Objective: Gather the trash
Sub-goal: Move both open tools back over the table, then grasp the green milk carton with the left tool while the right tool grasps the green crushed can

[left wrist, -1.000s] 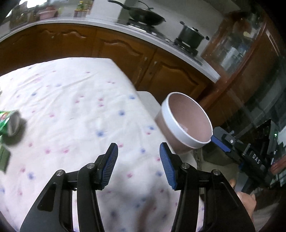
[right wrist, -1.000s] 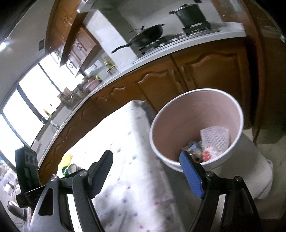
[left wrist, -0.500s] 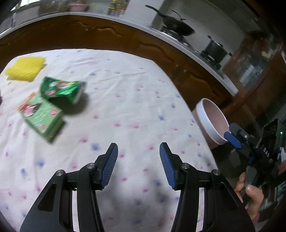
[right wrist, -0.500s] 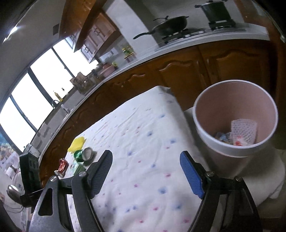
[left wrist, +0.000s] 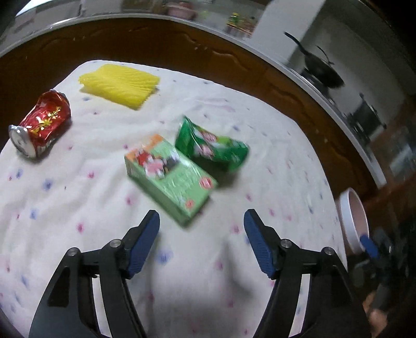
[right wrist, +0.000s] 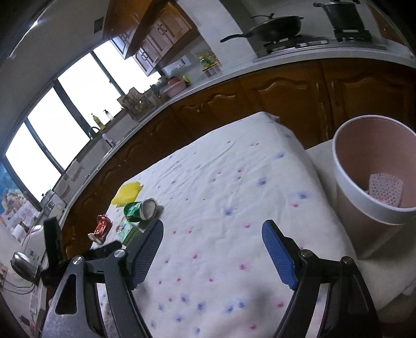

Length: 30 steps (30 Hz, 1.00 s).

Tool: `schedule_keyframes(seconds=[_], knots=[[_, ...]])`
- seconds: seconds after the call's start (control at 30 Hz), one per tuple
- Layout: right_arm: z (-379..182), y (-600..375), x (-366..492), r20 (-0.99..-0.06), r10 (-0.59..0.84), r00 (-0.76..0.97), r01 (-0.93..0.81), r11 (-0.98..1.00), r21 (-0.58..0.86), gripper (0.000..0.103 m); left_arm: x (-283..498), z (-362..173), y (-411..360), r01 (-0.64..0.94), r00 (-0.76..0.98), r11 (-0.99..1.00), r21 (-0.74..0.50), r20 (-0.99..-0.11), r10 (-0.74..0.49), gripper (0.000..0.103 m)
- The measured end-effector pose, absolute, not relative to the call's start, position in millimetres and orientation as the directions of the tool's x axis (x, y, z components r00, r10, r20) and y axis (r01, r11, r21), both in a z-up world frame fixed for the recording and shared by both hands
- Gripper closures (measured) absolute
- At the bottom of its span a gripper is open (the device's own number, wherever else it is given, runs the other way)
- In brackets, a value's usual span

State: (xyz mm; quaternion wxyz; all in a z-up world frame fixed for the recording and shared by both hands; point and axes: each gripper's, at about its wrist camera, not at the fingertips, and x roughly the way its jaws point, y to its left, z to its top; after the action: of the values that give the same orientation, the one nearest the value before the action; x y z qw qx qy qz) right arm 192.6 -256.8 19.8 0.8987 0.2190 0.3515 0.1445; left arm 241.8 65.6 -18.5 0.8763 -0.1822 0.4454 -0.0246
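On the flowered tablecloth (left wrist: 234, 109) lie a light green carton (left wrist: 171, 179), a crushed green can (left wrist: 210, 149), a crushed red can (left wrist: 41, 124) and a yellow foam net (left wrist: 119, 84). My left gripper (left wrist: 201, 244) is open and empty, just short of the carton. My right gripper (right wrist: 212, 253) is open and empty over the cloth. The pink bin (right wrist: 374, 176) with a white rim stands off the table's right end and holds a white foam net (right wrist: 386, 189). In the right wrist view the green can (right wrist: 140, 209), red can (right wrist: 102, 228) and yellow net (right wrist: 127, 195) lie far left.
Wooden kitchen cabinets (right wrist: 286, 96) and a counter with a wok (right wrist: 275, 26) and pot (right wrist: 343, 15) run behind the table. The bin (left wrist: 353, 218) shows at the right edge of the left wrist view, beside the right gripper.
My left gripper has swung left from the bin to the trash pile and opened wider. My right gripper has pulled back from the bin, over the table.
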Motion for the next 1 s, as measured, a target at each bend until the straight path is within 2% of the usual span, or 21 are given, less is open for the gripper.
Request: schedule_keyframes(seconds=[0.1,0.23,0.33,0.43,0.57,0.73,0.83,0.9,1.0], knots=[[18.3,-246.5,198.4,-0.572,0.428,0.7,-0.118,0.859,0.498,0.022,262.0,-20.5,63.2,-0.129,0.595,0.94,-0.317,-0.783,-0.183,0.03],[18.3,-231.7,209.3,-0.576,0.448,0.683,-0.15,0.859,0.49,0.022,277.6,-27.5,57.6,-0.146,0.582,0.959,-0.242,-0.805,-0.115,0.03],[19.6,-216.9,221.2,-0.586,0.465,0.663,-0.191,0.863,0.468,0.022,279.1,-35.8,67.3,-0.16,0.566,0.96,-0.231,-0.818,-0.103,0.03],[21.5,-197.6,233.7,-0.598,0.485,0.639,-0.246,0.865,0.438,0.022,275.3,-39.6,84.6,-0.163,0.57,0.955,-0.247,-0.814,-0.113,0.031],[22.9,-163.6,251.3,-0.617,0.513,0.597,-0.35,0.858,0.375,0.022,265.7,-42.2,105.2,-0.133,0.56,0.959,-0.249,-0.817,-0.134,0.042],[21.2,-106.9,265.1,-0.646,0.547,0.532,-0.516,0.814,0.265,0.022,242.1,-40.1,131.8,-0.04,0.546,0.969,-0.242,-0.818,-0.181,0.043],[17.1,-82.0,269.0,-0.659,0.56,0.501,-0.589,0.779,0.214,0.022,237.1,-32.8,146.7,-0.061,0.554,0.952,-0.299,-0.804,-0.217,0.043],[12.7,-71.3,280.1,-0.667,0.576,0.473,-0.602,0.764,0.233,0.022,239.1,-28.2,151.4,-0.069,0.569,0.941,-0.332,-0.787,-0.237,0.04],[-0.8,-63.1,306.3,-0.691,0.603,0.399,-0.553,0.759,0.343,0.024,245.5,-23.5,151.7,-0.077,0.583,0.933,-0.352,-0.775,-0.245,0.04]])
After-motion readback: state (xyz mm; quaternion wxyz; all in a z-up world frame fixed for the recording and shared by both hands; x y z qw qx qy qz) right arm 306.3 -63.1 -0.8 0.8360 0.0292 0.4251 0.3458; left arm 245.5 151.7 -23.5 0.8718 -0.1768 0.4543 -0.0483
